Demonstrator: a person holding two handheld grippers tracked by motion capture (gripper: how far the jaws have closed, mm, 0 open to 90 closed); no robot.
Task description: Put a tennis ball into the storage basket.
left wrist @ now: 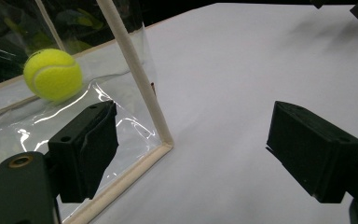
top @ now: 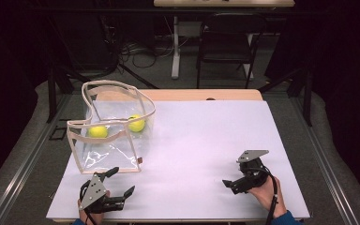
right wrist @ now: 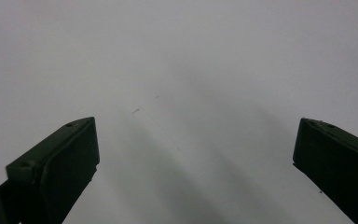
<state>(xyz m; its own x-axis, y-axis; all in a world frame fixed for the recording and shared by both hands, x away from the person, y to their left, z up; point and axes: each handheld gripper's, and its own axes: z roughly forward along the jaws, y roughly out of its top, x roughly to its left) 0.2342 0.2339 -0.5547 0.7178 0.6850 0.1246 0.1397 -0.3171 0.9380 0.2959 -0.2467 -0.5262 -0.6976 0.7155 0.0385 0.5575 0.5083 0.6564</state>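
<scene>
Both black jaws of the left gripper (top: 117, 183) stand wide apart near the table's front edge, empty, with one jaw pad right up against the lower front wall of the clear bag (top: 110, 154); in the left gripper view the bag's cream-trimmed corner sits between the jaws, which suggests the person is lining up to pinch that edge or steady the bag. Whether the pad actually touches the plastic cannot be told. Released like this, the tool carries nothing and seems poised rather than working.

Inside the bag, one tennis ball (left wrist: 52, 74) rests on the bottom close to that corner, and a second tennis ball (top: 136, 123) lies farther back against the far wall. They sit low because the soft bag slumps and lets them roll to its floor; its rim (top: 122, 89) stays open upward, held in shape by the stiff trim, so the opening is reachable from above.

Well apart, on the other side of the white table sheet (top: 201, 140), the right gripper (top: 232, 183) is held just above bare surface, jaws spread and holding nothing. My guess is that it waits there so it can come across once the left one has the bag secured, since a floppy bag probably needs one tool to brace it while the other reaches in
</scene>
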